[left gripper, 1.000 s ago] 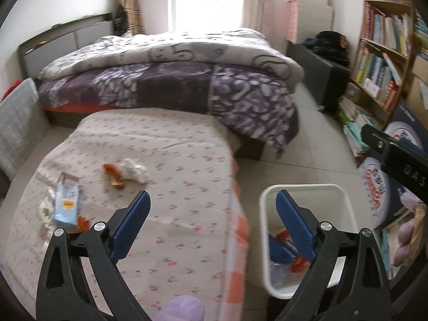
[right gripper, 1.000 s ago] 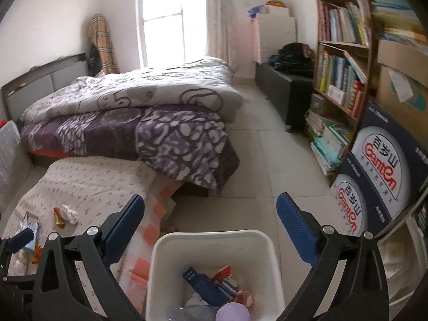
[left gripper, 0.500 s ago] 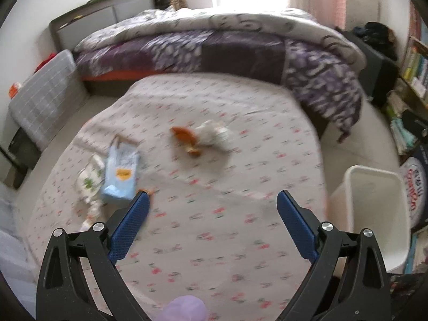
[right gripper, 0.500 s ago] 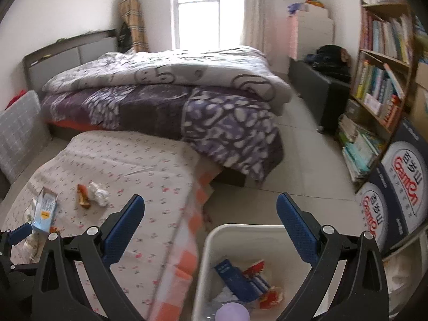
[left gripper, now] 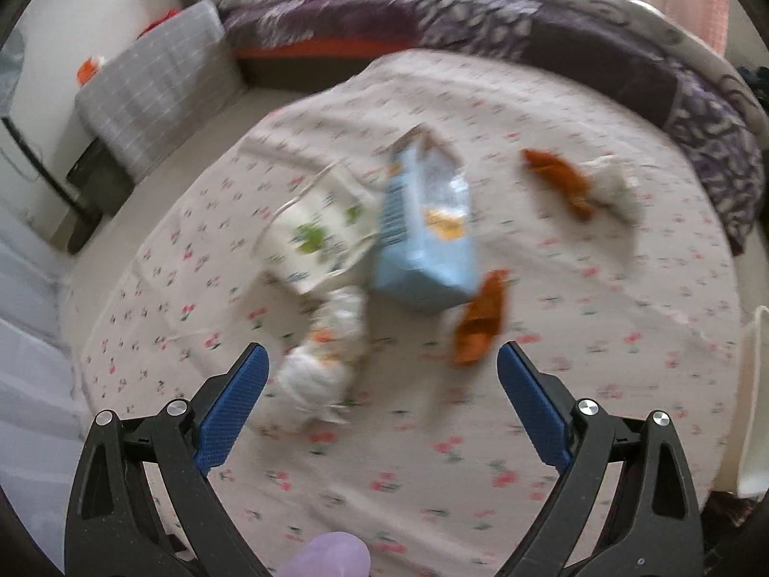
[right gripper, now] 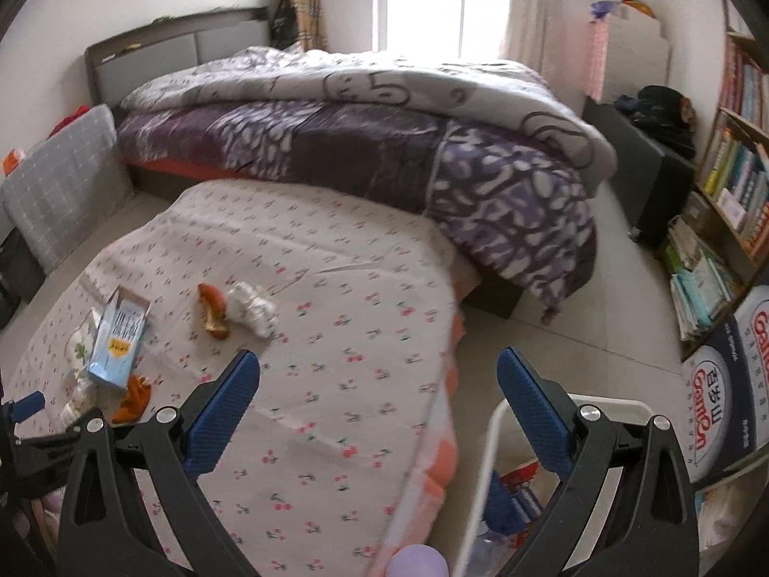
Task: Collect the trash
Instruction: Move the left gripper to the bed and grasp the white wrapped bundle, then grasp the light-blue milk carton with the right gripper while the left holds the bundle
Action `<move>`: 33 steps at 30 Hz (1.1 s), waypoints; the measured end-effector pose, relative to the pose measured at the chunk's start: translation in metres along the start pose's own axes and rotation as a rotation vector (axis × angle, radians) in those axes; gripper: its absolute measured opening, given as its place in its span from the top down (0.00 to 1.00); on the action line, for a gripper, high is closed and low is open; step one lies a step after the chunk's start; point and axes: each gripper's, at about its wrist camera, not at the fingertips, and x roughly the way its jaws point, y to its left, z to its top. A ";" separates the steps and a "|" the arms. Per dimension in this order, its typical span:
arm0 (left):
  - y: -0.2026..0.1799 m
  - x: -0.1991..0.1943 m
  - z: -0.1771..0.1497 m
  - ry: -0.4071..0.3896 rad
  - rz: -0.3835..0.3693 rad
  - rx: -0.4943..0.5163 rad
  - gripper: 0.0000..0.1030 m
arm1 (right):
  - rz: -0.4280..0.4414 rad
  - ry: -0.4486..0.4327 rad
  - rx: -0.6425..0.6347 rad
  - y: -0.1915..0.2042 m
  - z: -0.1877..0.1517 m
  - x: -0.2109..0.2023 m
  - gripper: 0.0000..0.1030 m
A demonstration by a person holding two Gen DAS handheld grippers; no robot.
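While the left gripper hangs with jaws spread and empty over the cloth-covered desk, the blue carton lies blurred, its print unreadable. Over the half-cut-off white bin, the right gripper gapes empty; nearby boxes read "GanOn".

You can read "Gamon", red in a white oval, on the dark blue box beside your bookshelf.
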 end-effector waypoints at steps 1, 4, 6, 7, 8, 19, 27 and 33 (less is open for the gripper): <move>0.004 0.005 0.000 0.014 -0.002 -0.005 0.11 | 0.008 0.013 0.001 0.004 0.000 0.004 0.07; 0.015 0.019 0.000 0.041 -0.016 -0.015 0.15 | 0.034 0.055 0.003 0.017 -0.002 0.017 0.07; 0.019 0.027 0.000 0.055 -0.034 -0.016 0.23 | 0.062 0.088 0.002 0.026 -0.003 0.025 0.07; 0.021 0.032 0.000 0.066 -0.049 -0.014 0.29 | 0.083 0.106 0.001 0.032 -0.004 0.030 0.07; 0.022 0.035 -0.001 0.076 -0.061 -0.011 0.33 | 0.111 0.125 0.001 0.039 -0.005 0.035 0.07; 0.054 0.032 -0.003 0.060 -0.123 -0.058 0.62 | 0.315 0.270 -0.027 0.108 -0.008 0.066 0.07; 0.109 -0.032 0.010 -0.069 -0.160 -0.228 0.62 | 0.405 0.382 -0.038 0.191 0.003 0.107 0.07; 0.133 -0.058 0.025 -0.128 -0.207 -0.305 0.62 | 0.464 0.458 -0.022 0.229 0.004 0.142 0.07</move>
